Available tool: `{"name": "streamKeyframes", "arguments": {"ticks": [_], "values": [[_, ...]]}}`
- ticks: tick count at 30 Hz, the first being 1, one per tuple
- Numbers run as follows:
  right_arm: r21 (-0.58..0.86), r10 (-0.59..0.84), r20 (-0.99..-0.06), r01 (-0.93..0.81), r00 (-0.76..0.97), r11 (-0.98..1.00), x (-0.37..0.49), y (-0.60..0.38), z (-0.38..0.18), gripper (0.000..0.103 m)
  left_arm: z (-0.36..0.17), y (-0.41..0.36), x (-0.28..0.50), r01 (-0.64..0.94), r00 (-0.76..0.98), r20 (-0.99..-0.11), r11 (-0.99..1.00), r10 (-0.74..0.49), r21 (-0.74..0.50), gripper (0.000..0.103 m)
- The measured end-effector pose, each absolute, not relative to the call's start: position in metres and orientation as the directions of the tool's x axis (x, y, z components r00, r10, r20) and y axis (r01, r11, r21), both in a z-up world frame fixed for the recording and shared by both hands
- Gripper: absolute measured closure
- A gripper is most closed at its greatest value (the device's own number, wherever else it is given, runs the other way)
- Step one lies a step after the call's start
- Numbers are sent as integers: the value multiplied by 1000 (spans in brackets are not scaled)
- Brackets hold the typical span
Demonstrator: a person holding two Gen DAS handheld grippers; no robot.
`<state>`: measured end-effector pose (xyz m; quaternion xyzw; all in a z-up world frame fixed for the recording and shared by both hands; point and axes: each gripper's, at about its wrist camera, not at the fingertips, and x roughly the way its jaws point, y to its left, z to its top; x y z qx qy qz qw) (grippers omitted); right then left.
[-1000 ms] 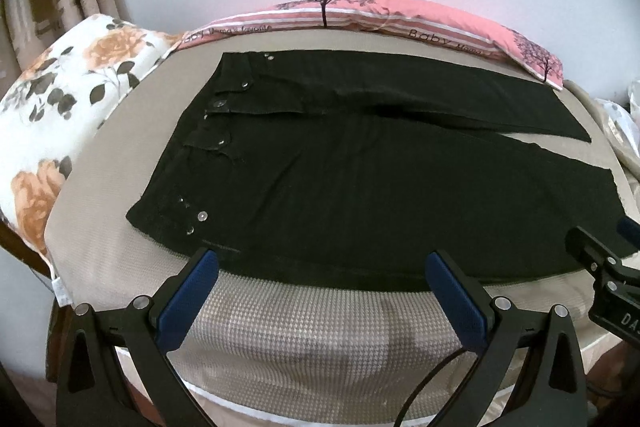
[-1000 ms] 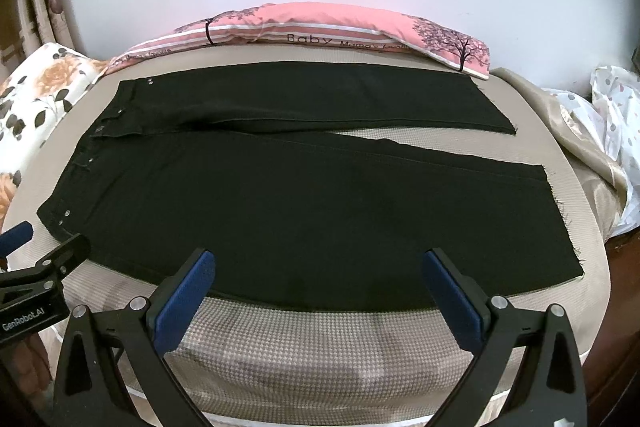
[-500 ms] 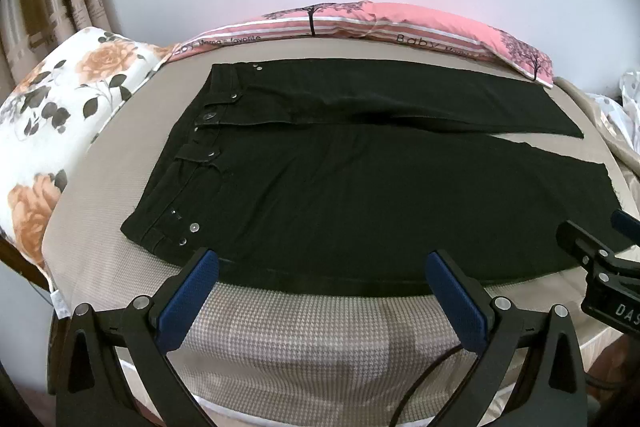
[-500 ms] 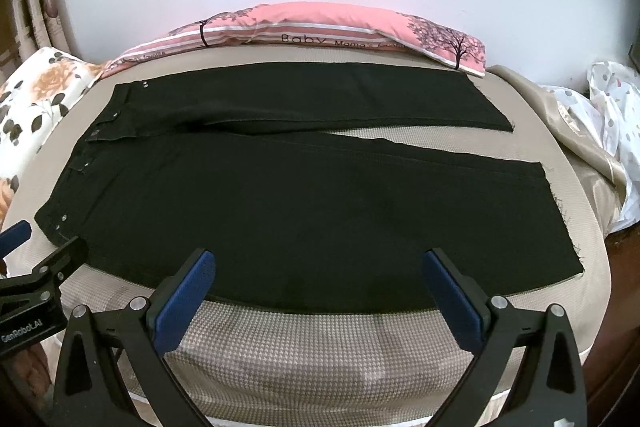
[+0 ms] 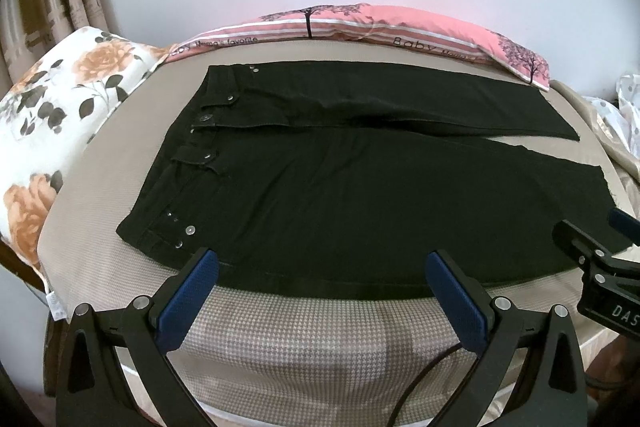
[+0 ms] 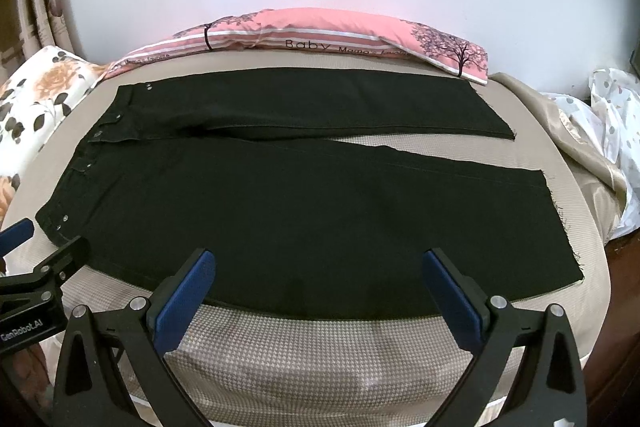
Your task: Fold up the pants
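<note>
Beige houndstooth cover: it dresses the bed (image 5: 328, 339) (image 6: 320, 359) from the near edge to the far wall, and everything else lies on it or along its sides.
Pants: black pants (image 5: 360, 195) (image 6: 304, 211) lie flat and unfolded across the bed, waistband and metal snaps to the left, both legs running to the right; the legs part into a narrow V with the cover showing between the hems.
Pink pillow: a long pink striped pillow (image 5: 400, 31) (image 6: 340, 35) printed with trees and lettering lies along the far edge, just behind the far leg.
Floral pillow: a white pillow with orange roses (image 5: 60, 115) (image 6: 36, 99) sits at the left, beside the waistband.
Right-hand bedding: a tan sheet and a spotted white cloth (image 6: 608, 131) are bunched at the right side of the bed.
Left gripper: the left gripper (image 5: 322, 275) hovers at the near hem side of the pants, fingers spread wide and grasping nothing, blue pads (image 5: 188, 299) over the near edge of the fabric.
Right gripper: the right gripper (image 6: 318, 275) is likewise spread wide and empty, poised over the near edge of the near leg; in the left view it shows at the right margin (image 5: 596, 267).
</note>
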<state>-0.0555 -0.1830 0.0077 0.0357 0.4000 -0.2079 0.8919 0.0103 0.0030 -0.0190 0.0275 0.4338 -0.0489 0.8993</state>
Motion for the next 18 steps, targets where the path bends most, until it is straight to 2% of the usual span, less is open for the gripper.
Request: {"name": "streamKeyframes", "arguments": {"ticks": [18], "values": [[-101, -341, -732, 400, 589, 911, -55, -182, 5, 1, -21, 3, 9, 113, 617, -784, 994, -64, 7, 0]]}}
